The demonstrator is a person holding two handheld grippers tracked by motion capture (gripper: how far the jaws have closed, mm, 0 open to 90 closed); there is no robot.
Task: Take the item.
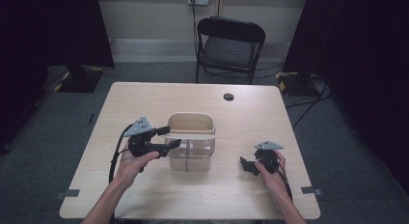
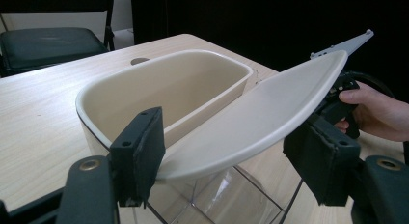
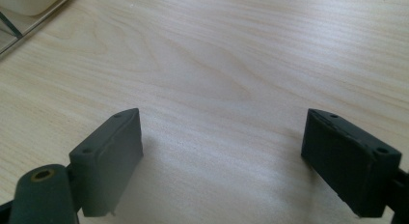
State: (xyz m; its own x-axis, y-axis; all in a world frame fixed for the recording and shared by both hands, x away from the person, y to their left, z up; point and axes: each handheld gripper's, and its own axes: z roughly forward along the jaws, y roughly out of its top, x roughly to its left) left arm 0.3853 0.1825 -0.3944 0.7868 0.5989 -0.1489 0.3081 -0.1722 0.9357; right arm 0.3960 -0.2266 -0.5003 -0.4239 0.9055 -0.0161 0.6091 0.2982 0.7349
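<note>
A clear box (image 1: 190, 156) stands mid-table with a cream tub (image 1: 190, 122) set in its top. A cream lid flap (image 1: 193, 135) lies tilted across its near rim. In the left gripper view the tub (image 2: 193, 84) is hollow and the flap (image 2: 260, 118) slants up to the right. My left gripper (image 1: 170, 137) is at the box's left side, its jaws shut on the flap's near end (image 2: 231, 156). My right gripper (image 1: 246, 166) rests right of the box, low over bare wood. Its jaws are open with nothing between them (image 3: 222, 156).
The wooden table (image 1: 251, 113) has a round dark hole (image 1: 228, 96) near its far edge. A black folding chair (image 1: 229, 45) stands behind it. Tape marks (image 1: 311, 189) sit at the near corners. A corner of the clear box (image 3: 19, 16) lies beyond the right gripper.
</note>
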